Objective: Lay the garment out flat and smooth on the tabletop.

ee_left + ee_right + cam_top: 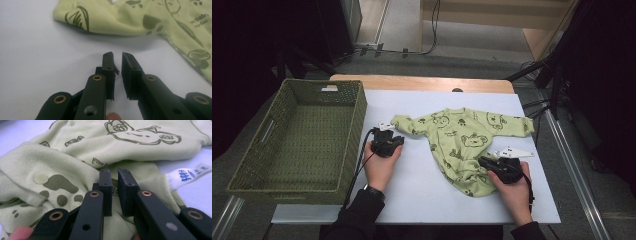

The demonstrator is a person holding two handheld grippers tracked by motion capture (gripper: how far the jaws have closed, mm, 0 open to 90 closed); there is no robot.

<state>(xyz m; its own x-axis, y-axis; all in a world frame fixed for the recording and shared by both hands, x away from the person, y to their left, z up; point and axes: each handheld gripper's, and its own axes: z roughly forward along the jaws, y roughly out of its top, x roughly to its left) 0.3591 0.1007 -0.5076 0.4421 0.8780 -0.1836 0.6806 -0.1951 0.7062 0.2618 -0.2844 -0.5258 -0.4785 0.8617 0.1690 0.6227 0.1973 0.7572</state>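
One garment being laid out, two grippers working at its edges.

Light-green baby bodysuit [462, 145] is lying spread on the white sheet [422, 190], right of the woven basket [297, 140]. Right gripper [113, 173] is resting on the bunched lower hem, jaws nearly together with a fold of cloth apparently pinched. Left gripper [117, 55] is sitting just short of the near sleeve [100, 20], jaws almost closed and empty; it should be reopening before taking the cuff.
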